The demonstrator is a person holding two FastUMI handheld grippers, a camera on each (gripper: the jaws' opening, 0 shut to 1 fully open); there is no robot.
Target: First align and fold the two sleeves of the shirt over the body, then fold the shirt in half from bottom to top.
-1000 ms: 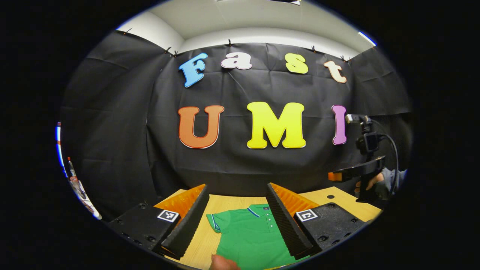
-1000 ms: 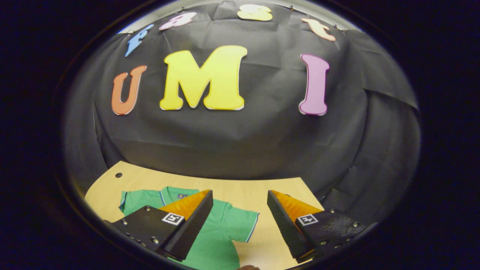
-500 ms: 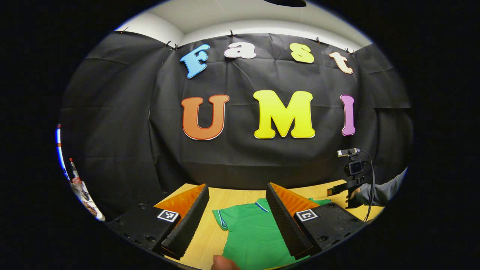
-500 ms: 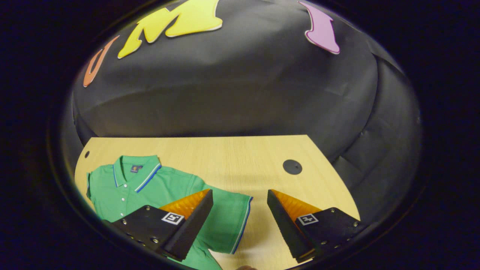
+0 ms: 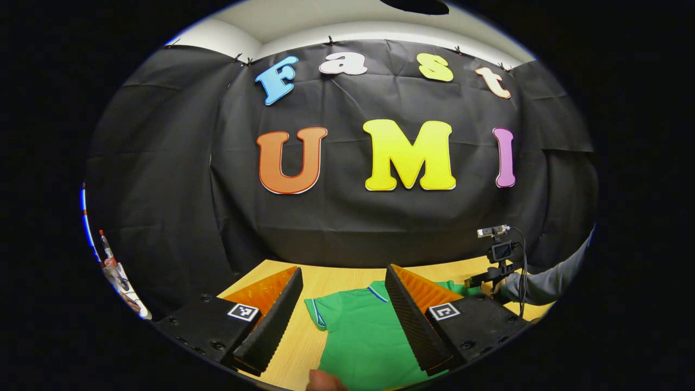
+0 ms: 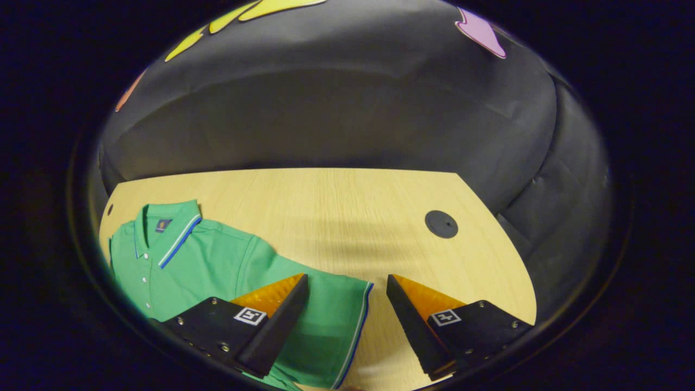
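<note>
Shirt [image 6: 217, 271]: a green polo with a striped collar, lying flat and face up on the light wooden table [image 6: 336, 217]. In the right gripper view it sits at the table's left part, collar toward the black cloth wall, one short sleeve [image 6: 336, 326] spread out sideways with its striped hem toward the table's bare middle. The right gripper [image 6: 347, 317] hangs over that sleeve's edge with its fingers spread wide and nothing between them; one finger is over the sleeve, the other over bare wood. A round black cap [image 6: 441, 224] sits in the tabletop, well apart from the shirt.

In the left gripper view the shirt [image 5: 358, 336] lies between and below the left gripper's [image 5: 343, 320] fingers, which are also spread apart and grasp nothing; the other sleeve [image 5: 317, 315] points toward the left finger. Farther off in that view, the right gripper [image 5: 478, 281] with its camera is held by a person's hand [image 5: 502, 293] in a grey sleeve [image 5: 554, 279], low over the shirt's far side.
</note>
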